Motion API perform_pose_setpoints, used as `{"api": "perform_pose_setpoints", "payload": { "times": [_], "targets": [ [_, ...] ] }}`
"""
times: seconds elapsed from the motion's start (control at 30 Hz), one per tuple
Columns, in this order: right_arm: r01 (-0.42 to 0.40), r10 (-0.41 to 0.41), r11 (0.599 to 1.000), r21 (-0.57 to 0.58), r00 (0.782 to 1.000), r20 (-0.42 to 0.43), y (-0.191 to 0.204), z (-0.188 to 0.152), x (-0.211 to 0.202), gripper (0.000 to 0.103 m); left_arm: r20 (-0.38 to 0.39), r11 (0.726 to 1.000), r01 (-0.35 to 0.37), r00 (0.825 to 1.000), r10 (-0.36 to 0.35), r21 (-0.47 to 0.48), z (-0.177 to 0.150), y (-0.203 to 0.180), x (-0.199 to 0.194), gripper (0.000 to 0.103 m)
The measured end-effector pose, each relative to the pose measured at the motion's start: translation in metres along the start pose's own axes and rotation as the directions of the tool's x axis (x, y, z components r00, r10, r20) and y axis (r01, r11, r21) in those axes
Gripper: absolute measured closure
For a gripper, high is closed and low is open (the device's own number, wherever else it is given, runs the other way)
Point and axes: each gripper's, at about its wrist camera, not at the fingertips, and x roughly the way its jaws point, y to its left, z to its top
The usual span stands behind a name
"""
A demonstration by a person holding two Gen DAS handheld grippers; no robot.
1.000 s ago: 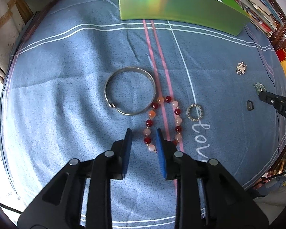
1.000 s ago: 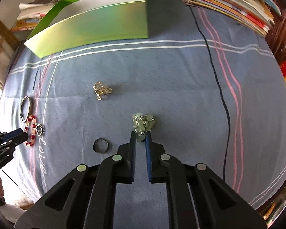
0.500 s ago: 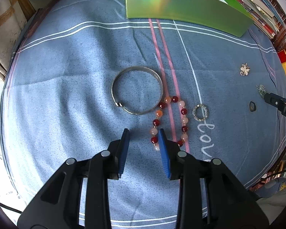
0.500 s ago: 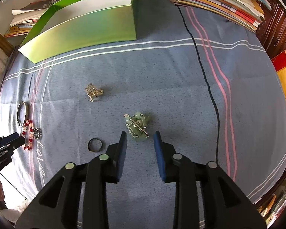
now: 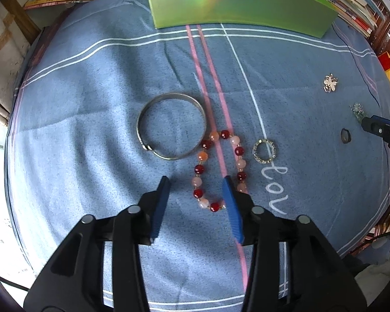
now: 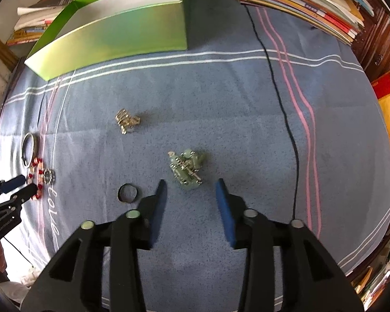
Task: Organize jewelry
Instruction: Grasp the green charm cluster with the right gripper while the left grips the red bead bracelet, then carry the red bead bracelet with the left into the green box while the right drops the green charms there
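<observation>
Left gripper [image 5: 196, 187]: jaws opening, nothing pressed between them; the near end of the bead bracelet lies on the cloth in the gap, close to the right-hand pad.
Bead bracelet [image 5: 218, 171]: red, orange and pale pink beads in a long loop, running from between the left jaws away toward the bangle.
Silver bangle [image 5: 171, 126]: flat on the cloth, beyond the left jaws and a little to their left, touching or almost touching the far end of the bracelet.
Rhinestone ring [image 5: 264, 151]: just beside the bracelet, beyond and right of the left jaws.
Right gripper [image 6: 191, 188]: jaws opening, gripping nothing.
Green bead cluster [image 6: 187, 167]: jade-coloured beads with metal links, heaped on the cloth just beyond the tips of the right jaws, not touched by them.
Dark ring [image 6: 127, 193]: just left of the right jaws' left pad.
Gold-coloured trinket [image 6: 126, 121]: well beyond the right jaws, to the left.
Green box [image 6: 111, 33]: open, at the far edge of the table, far beyond both jaws.
Table [image 6: 221, 104]: covered with a blue cloth with white and pink stripes.
</observation>
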Motion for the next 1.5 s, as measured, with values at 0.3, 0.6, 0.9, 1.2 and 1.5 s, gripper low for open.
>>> {"api": "perform_pose_setpoints", "payload": {
  "times": [0.3, 0.6, 0.9, 1.2, 1.5],
  "targets": [
    [0.027, -0.026, 0.997, -0.073, 1.0, 0.013, 0.013, 0.007, 0.003, 0.061, 0.019, 1.0, 0.009, 1.0, -0.009, -0.006, 0.003, -0.009, 0.0, 0.071],
    [0.01, -0.007, 0.994, -0.108, 1.0, 0.02, 0.019, 0.016, 0.01, 0.085, 0.041, 0.999, 0.028, 0.999, -0.027, -0.019, -0.001, 0.002, -0.005, 0.095],
    [-0.067, 0.08, 0.993, -0.1, 0.989, 0.123, 0.024, 0.022, -0.04, 0.091, 0.166, 0.998, 0.061, 0.985, -0.056, -0.023, 0.004, 0.007, -0.065, 0.095],
    [-0.126, 0.162, 0.982, -0.14, 0.945, 0.284, 0.032, 0.055, -0.109, 0.091, 0.324, 0.994, 0.105, 0.941, -0.102, 0.01, 0.035, 0.006, -0.146, 0.095],
    [-0.11, 0.175, 0.977, -0.183, 0.903, 0.392, 0.04, 0.098, -0.149, 0.091, 0.434, 0.994, 0.113, 0.895, -0.106, 0.011, 0.095, 0.011, -0.189, 0.095]
  ]
}}
